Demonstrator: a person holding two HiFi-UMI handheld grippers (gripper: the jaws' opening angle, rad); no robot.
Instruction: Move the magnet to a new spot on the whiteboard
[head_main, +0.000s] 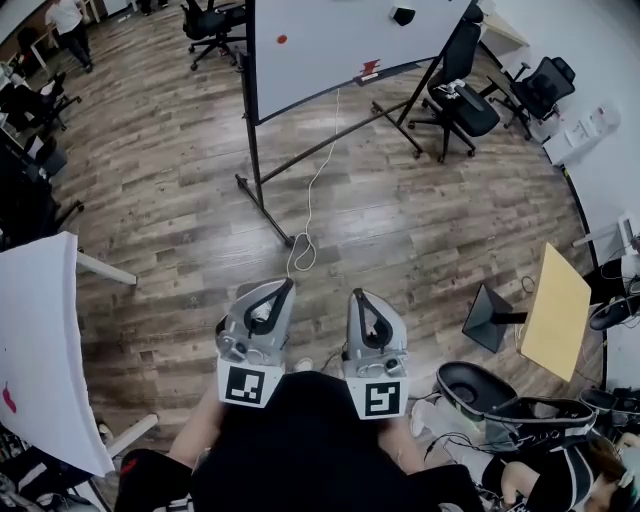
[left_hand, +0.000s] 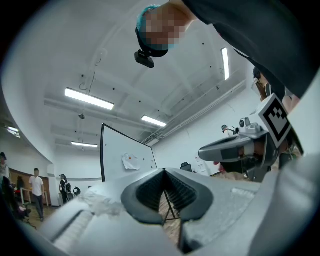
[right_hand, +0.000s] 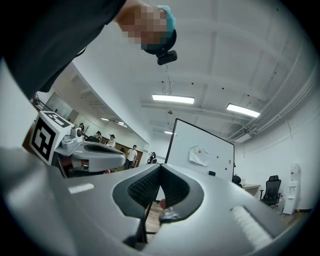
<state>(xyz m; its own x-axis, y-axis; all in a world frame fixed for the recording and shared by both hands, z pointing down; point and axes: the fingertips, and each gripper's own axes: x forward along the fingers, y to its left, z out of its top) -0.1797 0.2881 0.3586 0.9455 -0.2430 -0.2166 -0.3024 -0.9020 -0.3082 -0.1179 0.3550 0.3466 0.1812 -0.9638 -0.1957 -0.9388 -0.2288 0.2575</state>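
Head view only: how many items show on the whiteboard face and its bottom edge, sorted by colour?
Red: 2, a round magnet and a piece at the bottom edge
Black: 1, a block near the top edge
Total: 3

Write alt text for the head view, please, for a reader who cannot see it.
The grey left gripper and grey right gripper, jaws together and empty, are held side by side. They point across a brown wood-plank floor toward a white whiteboard on a black stand, which bears a small red round magnet.
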